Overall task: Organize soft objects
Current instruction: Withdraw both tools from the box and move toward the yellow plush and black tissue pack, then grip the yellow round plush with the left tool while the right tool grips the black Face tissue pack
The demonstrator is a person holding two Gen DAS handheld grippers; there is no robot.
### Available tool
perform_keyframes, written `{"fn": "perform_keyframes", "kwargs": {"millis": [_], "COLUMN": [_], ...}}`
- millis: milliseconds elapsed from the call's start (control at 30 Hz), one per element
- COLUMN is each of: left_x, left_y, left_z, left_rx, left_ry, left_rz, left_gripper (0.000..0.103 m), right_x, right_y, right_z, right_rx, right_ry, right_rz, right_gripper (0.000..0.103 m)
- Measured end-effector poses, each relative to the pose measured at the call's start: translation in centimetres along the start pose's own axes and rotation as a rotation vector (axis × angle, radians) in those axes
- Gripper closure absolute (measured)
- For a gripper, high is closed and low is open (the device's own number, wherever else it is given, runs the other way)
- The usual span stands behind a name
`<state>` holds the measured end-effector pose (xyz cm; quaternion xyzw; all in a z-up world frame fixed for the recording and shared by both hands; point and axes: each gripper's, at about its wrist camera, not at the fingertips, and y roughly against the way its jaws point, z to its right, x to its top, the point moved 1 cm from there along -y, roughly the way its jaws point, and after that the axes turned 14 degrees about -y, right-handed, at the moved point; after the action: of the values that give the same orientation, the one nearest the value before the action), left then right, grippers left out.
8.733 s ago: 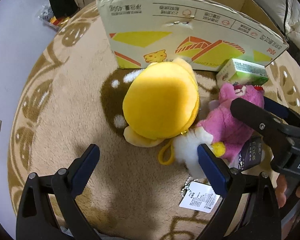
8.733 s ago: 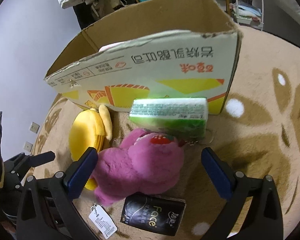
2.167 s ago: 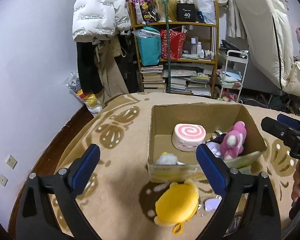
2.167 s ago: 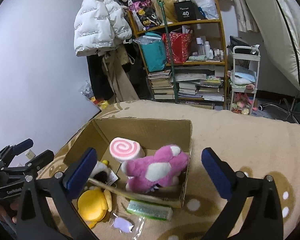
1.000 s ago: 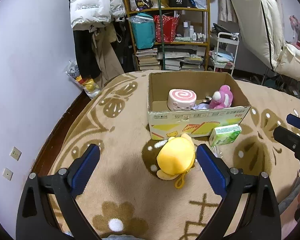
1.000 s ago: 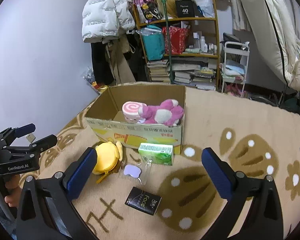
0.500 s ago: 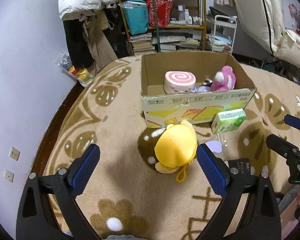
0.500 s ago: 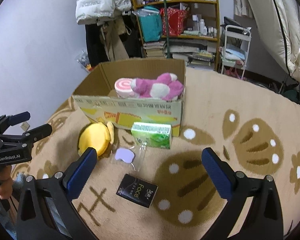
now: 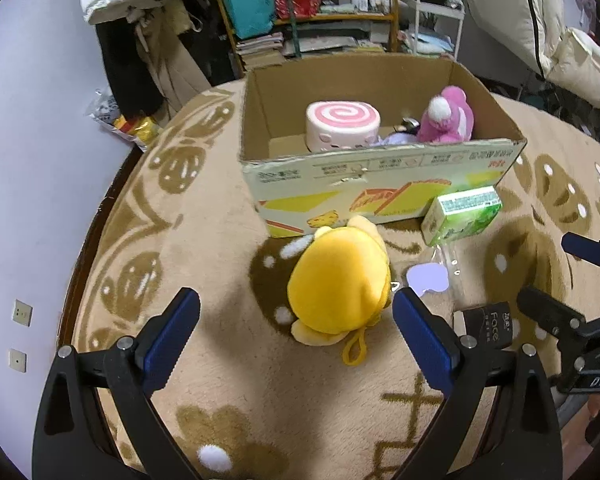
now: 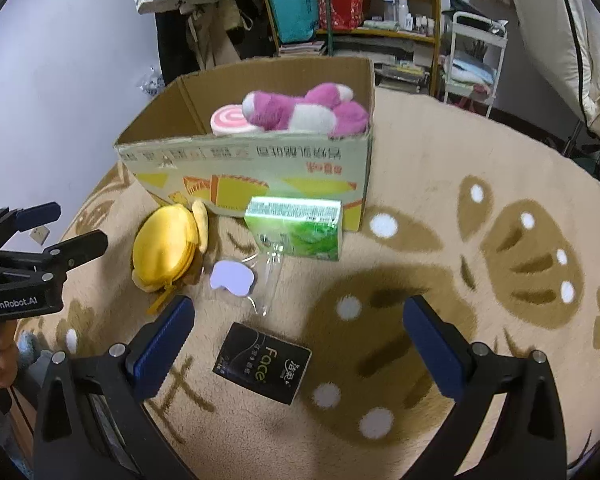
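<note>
A yellow plush [image 9: 340, 292] [image 10: 166, 250] lies on the rug in front of a cardboard box [image 9: 380, 168] [image 10: 244, 160]. Inside the box are a pink swirl-roll plush [image 9: 342, 124] [image 10: 230, 120] and a purple and white plush [image 9: 446, 120] [image 10: 304, 110]. My left gripper [image 9: 296, 328] is open and empty, just above and in front of the yellow plush. My right gripper [image 10: 298, 344] is open and empty, above a black "Face" packet [image 10: 262, 362] [image 9: 484, 326]. A green tissue pack [image 9: 462, 214] [image 10: 294, 226] leans on the box front.
A small lilac piece in clear wrap [image 10: 234, 278] [image 9: 428, 278] lies between the yellow plush and the green pack. The beige patterned rug [image 10: 480, 240] spreads to the right. Shelves [image 10: 356, 4], a white cart [image 10: 474, 52] and hanging coats stand behind the box.
Both grippers have dropped lower and closer to the rug and box. The purple plush, on the rug 8.7 s ago, now lies in the box. The yellow plush has not moved.
</note>
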<state>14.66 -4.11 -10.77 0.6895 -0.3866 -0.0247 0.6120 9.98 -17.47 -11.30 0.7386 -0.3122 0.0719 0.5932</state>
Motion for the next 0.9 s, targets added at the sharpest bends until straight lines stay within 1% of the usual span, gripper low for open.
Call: {"fn": "perform_keyframes", "kwargs": {"millis": [300,467,633,767,900], "left_x": [0.5,0.5,0.5,0.9,1.1], "left_y": [-2.8,-4.4,-5.2,-5.9,-6.7], "left_z": [1.1,1.5,1.5,2.2,3.2], "left_rx": [-0.032,-0.046,-0.06,-0.052,-0.011], "left_ry": [-0.028,-0.03,-0.029,-0.058,-0.117], "left_rz": [-0.057,-0.099,-0.105,-0.103,-0.116], "left_gripper": [0.007,0.007,0.007,0.007,0.007], "right_x": [-0.8,-1.3,-1.7,-2.0,-2.5], "right_y": [-2.1,-3.8,-5.5,-6.7,-8.0], "right_z": [-0.4,-0.3,-0.4,-0.7,-0.8], "right_rx": [-0.006,0.013,0.015,0.014,-0.005], "right_ry": [0.003,-0.031,-0.039,-0.046,-0.049], "right_rz": [-0.068,-0.148,-0.201,-0.235,-0.274], "right_gripper": [0.0,0.0,0.0,0.0,0.0]}}
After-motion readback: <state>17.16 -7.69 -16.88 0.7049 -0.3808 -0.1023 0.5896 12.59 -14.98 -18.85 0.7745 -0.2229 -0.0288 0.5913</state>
